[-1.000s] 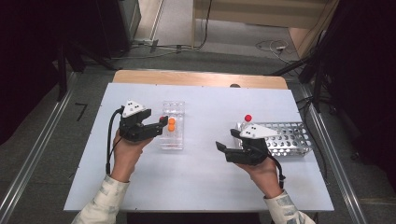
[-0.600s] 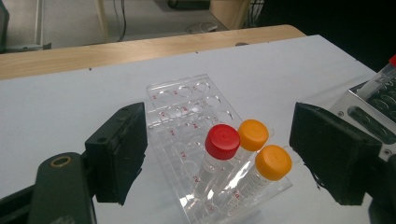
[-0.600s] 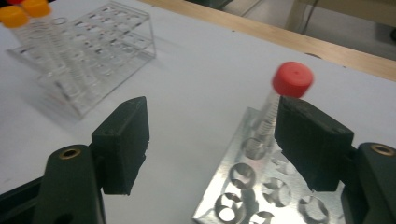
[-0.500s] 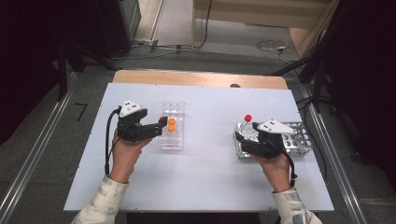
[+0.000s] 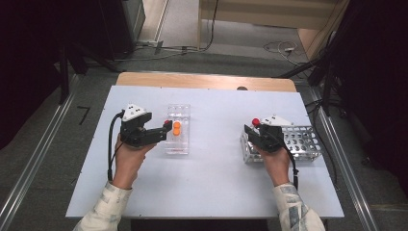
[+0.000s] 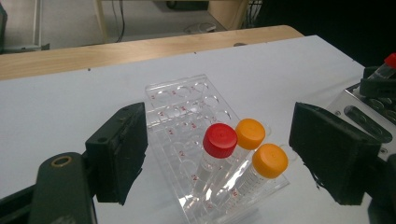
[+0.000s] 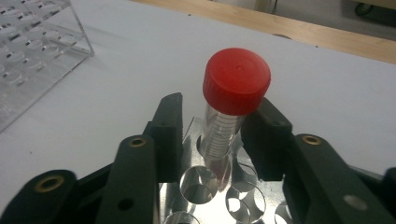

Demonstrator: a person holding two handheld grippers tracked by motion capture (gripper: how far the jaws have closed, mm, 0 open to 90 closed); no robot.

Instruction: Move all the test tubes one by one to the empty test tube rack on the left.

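A clear plastic rack holds one red-capped tube and two orange-capped tubes. My left gripper is open wide at the rack's near end, its jaws either side of those tubes without touching them. At the right, a second red-capped tube stands slightly tilted in a corner hole of the metal rack. My right gripper is open around it: the right jaw lies against the tube and a gap shows at the left jaw.
The white table has bare room between the two racks and along its front edge. A wooden strip runs along the far edge. Most holes in the metal rack are free. Black cables trail from both grippers.
My right gripper carried the red-capped tube to the right and over the metal rack, where the tube now sits in a corner hole. The left gripper has hardly moved.
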